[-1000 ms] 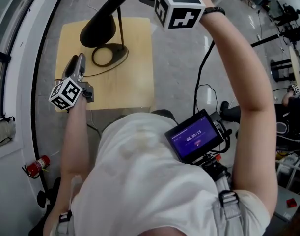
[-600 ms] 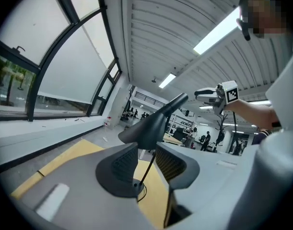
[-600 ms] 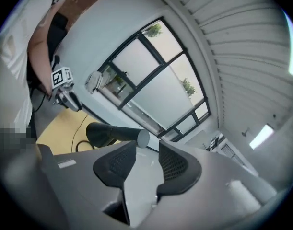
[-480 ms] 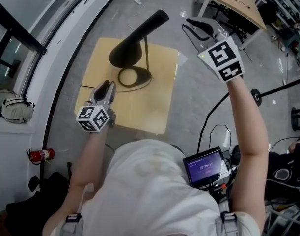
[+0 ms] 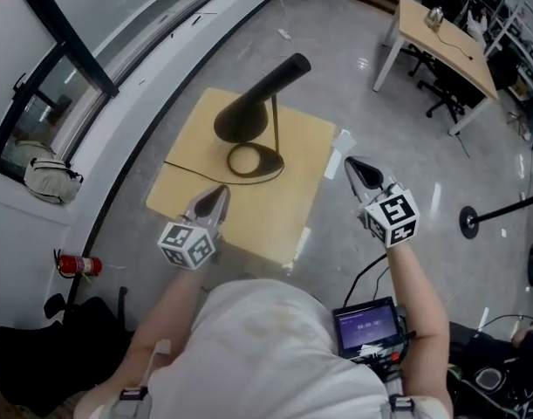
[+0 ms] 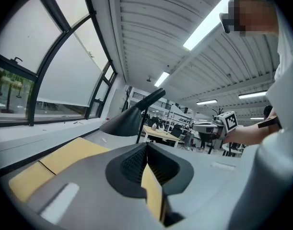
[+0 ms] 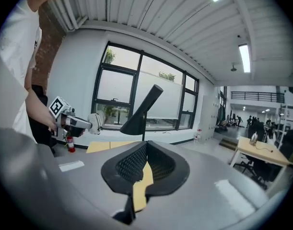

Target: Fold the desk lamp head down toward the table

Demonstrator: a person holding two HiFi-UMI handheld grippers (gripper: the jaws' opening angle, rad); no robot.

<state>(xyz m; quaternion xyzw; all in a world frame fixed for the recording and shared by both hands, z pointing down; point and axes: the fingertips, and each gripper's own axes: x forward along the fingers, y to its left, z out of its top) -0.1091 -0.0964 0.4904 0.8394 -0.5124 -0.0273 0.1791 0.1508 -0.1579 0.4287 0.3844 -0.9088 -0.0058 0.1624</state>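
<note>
Black lamp (image 5: 253, 116), one, stands on one wooden table (image 5: 187, 190). Two grippers: left gripper (image 5: 221, 192), right gripper (image 5: 349, 162). Both jaws have just closed together, empty, apart from lamp.

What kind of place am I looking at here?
Likely an open-plan office or lab: a desk with office chairs, big windows, and strip lights overhead.

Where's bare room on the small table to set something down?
Bare: the near strip of the table between the ring base and the near edge, and the right strip beside the stem. Crowded: far half under the lamp head; the cable crosses the left side. The left tool, jaws just closed on nothing, hangs over the near-left corner.
</note>
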